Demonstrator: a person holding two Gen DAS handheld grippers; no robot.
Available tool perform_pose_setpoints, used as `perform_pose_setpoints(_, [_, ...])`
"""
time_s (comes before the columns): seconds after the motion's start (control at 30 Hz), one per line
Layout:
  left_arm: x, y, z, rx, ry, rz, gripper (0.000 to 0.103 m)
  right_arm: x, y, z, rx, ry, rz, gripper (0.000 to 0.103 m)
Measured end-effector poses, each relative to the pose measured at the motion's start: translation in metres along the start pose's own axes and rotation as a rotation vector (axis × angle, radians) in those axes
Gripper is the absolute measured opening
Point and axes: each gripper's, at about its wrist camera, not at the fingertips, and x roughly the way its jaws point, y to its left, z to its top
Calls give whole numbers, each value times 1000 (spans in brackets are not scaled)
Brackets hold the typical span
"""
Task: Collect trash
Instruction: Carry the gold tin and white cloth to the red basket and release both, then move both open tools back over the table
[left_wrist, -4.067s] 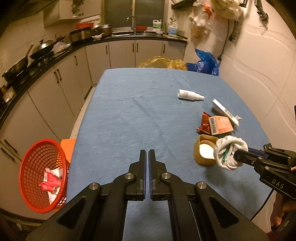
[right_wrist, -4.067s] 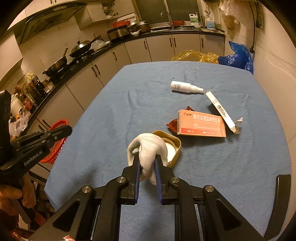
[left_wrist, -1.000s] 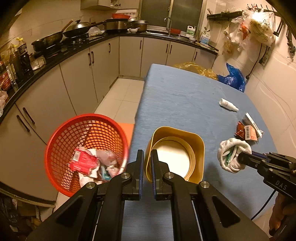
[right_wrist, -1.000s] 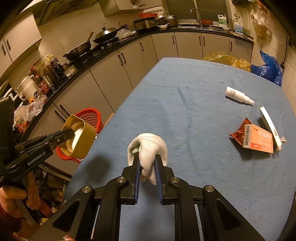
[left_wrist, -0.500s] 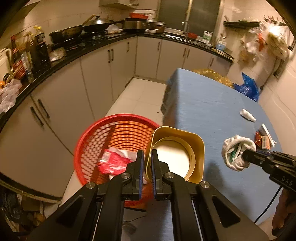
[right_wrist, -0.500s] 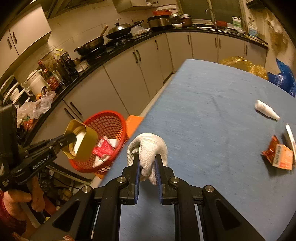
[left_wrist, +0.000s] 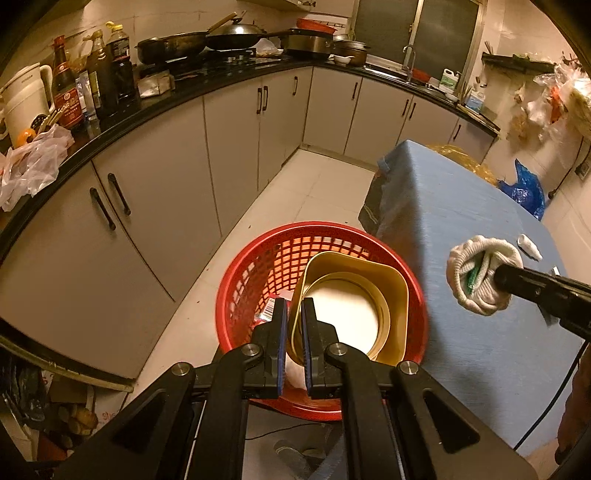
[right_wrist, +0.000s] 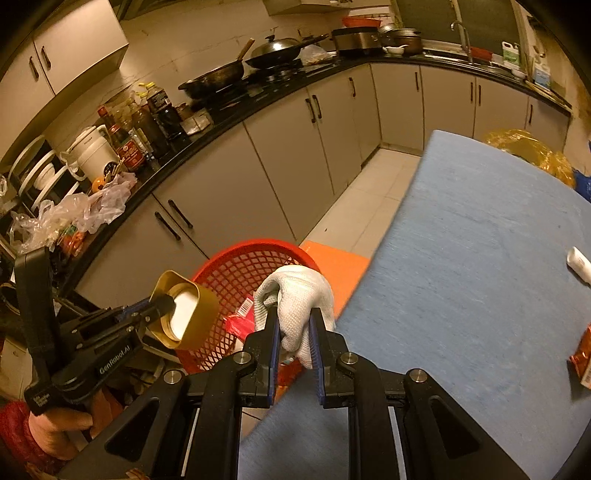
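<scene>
Left hand-held gripper (left_wrist: 293, 321) is clamped on the wall of a gold tin (left_wrist: 354, 306), which hangs right over the red basket (left_wrist: 251, 273) on the floor by the worktop (left_wrist: 461, 221). Right hand-held gripper (right_wrist: 293, 332) is shut on a balled white glove (right_wrist: 295, 295), held w/ the basket rim below and behind it, near the worktop's edge.

Risks: the glove isn't clearly over the basket's opening yet, so letting go now could drop it onto the floor or the orange thing (right_wrist: 336, 266) beside the basket. The tin is pinched by one thin wall only, so it could swing or slip. It's also wide vs. the opening and might catch the rim and bounce out.

Tin's open mouth faces back toward the left gripper, tilted up; its axis runs along the gripper's line, slanting down into the basket.
</scene>
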Motion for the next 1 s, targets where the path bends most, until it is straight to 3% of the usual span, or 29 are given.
perform_pose_setpoints(0.6, [20, 14, 2, -2, 39, 1, 7, 45, 14, 21, -22, 52, 5, 17])
perform_pose_setpoints(0.67, [22, 14, 3, 6, 39, -1, 8, 48, 15, 24, -22, 56, 3, 22])
perform_pose_setpoints(0.77, [22, 16, 5, -7, 32, 1, 17, 46, 12, 26, -9, 46, 9, 29])
perform_pose_setpoints(0.83, [21, 17, 6, -13, 29, 8, 29, 42, 10, 28, -3, 31, 1, 29])
perform_pose_setpoints(1.0, [13, 13, 10, -18, -8, 24, 39, 23, -1, 27, 33, -9, -6, 29])
